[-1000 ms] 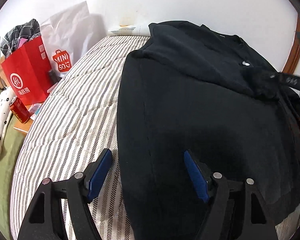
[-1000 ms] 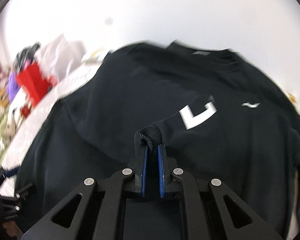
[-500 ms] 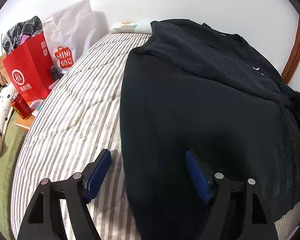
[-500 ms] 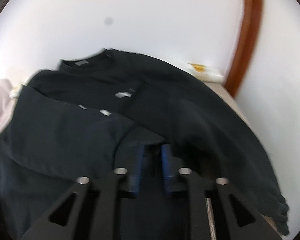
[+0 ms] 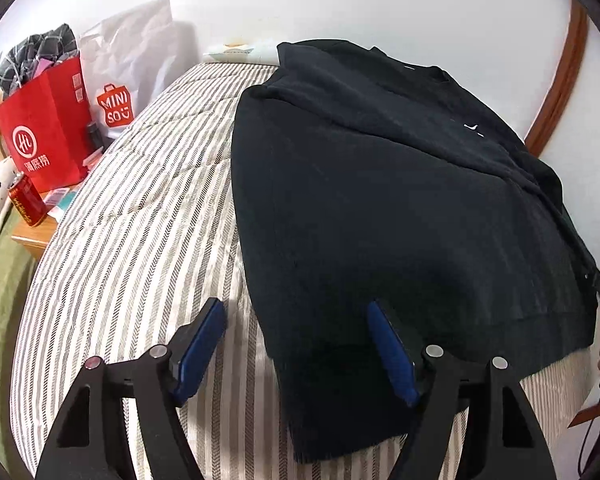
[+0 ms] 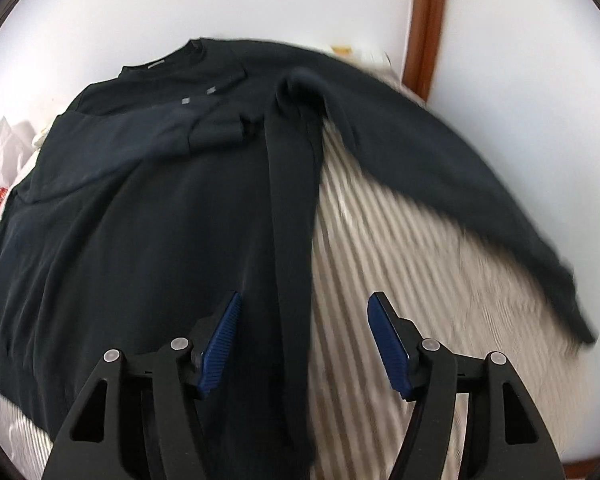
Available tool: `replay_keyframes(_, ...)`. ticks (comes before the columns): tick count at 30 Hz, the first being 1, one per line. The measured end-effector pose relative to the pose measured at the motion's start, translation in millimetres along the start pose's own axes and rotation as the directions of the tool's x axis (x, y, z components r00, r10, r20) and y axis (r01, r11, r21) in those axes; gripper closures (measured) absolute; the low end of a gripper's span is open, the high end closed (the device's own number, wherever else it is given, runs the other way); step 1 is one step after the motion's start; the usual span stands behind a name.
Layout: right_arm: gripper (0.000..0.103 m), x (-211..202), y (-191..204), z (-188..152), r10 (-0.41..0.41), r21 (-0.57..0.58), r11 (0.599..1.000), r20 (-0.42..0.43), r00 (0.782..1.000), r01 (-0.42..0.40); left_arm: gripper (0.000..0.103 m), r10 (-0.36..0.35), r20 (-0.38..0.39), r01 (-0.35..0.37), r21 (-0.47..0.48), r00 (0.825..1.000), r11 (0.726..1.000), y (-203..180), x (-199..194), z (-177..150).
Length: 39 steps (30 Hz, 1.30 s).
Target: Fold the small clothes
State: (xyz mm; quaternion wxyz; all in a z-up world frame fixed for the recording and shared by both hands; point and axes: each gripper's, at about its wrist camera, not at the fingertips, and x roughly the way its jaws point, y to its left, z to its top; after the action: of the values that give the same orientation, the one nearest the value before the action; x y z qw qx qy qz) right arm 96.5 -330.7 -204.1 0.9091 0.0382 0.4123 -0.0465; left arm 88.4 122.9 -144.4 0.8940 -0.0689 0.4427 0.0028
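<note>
Left wrist view: sweater [image 5: 380, 208] has one sleeve folded in; the other sleeve [image 6: 460, 200] remains. Left gripper [image 5: 296, 354] closing, right gripper [image 6: 304, 344] opening, both empty.

I counted one black sweatshirt [image 5: 400, 208] spread on one striped bed [image 5: 140, 240]. Off to the side I saw two bags, one red [image 5: 46, 132] and one white [image 5: 132, 76], plus one red can [image 5: 27, 199]. Two claws, left claw [image 5: 296, 344] and right claw [image 6: 304, 340].
</note>
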Motion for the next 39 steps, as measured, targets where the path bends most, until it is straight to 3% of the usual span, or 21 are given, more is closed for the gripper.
replay_keyframes(4,0.039,-9.5,-0.6,-25.9,0.058,0.003,0.998,0.02,0.998,-0.058,0.046,0.013,0.011,-0.013,0.0,1.0,1.0,-1.8,-4.8,-6.0)
replay_keyframes(7,0.04,-13.7,7.2,-36.6,0.069,-0.028,0.997,0.036,0.997,-0.068,0.066,-0.009,0.013,0.009,-0.005,1.0,1.0,-3.3,-7.2,-7.4)
replay_keyframes(8,0.045,-15.2,8.3,-40.2,0.064,-0.036,0.997,0.049,0.997,-0.063,0.072,0.0,0.021,0.001,-0.01,1.0,1.0,-3.7,-7.4,-7.7)
replay_keyframes(9,0.068,-16.3,9.8,-41.5,0.073,-0.043,0.997,0.059,0.996,-0.071,0.078,0.016,0.026,-0.015,-0.01,1.0,1.0,-4.3,-7.1,-7.6)
replay_keyframes(10,0.085,-18.3,12.2,-42.8,0.104,-0.056,0.993,0.068,0.992,-0.101,0.083,0.031,0.028,-0.03,-0.008,0.999,1.0,-4.2,-6.8,-6.7)
replay_keyframes(12,0.092,-23.2,14.3,-43.0,0.098,-0.063,0.994,0.075,0.992,-0.093,0.091,0.025,0.02,-0.025,-0.015,0.999,1.0,-1.8,-10.0,-5.6)
replay_keyframes(18,0.093,-35.9,11.2,-46.9,0.102,-0.052,0.994,0.083,0.991,-0.098,0.092,-0.022,0.011,0.022,-0.052,1.0,0.998,10.0,-23.0,-13.8)
replay_keyframes(32,0.093,-52.8,11.0,-50.6,0.084,-0.105,0.991,0.055,0.995,-0.077,0.091,-0.043,-0.013,0.042,-0.061,0.999,0.997,18.6,-47.2,-48.3)
replay_keyframes(37,0.081,-47.7,11.4,-31.2,0.065,-0.121,0.991,0.045,0.997,-0.059,0.084,-0.042,0.001,0.042,-0.051,0.999,0.998,17.0,-50.7,-41.8)
replay_keyframes(39,0.068,-52.3,13.4,-24.3,0.038,-0.121,0.992,0.077,0.996,-0.029,0.081,-0.029,-0.012,0.028,-0.053,1.0,0.998,17.3,-49.8,-38.1)
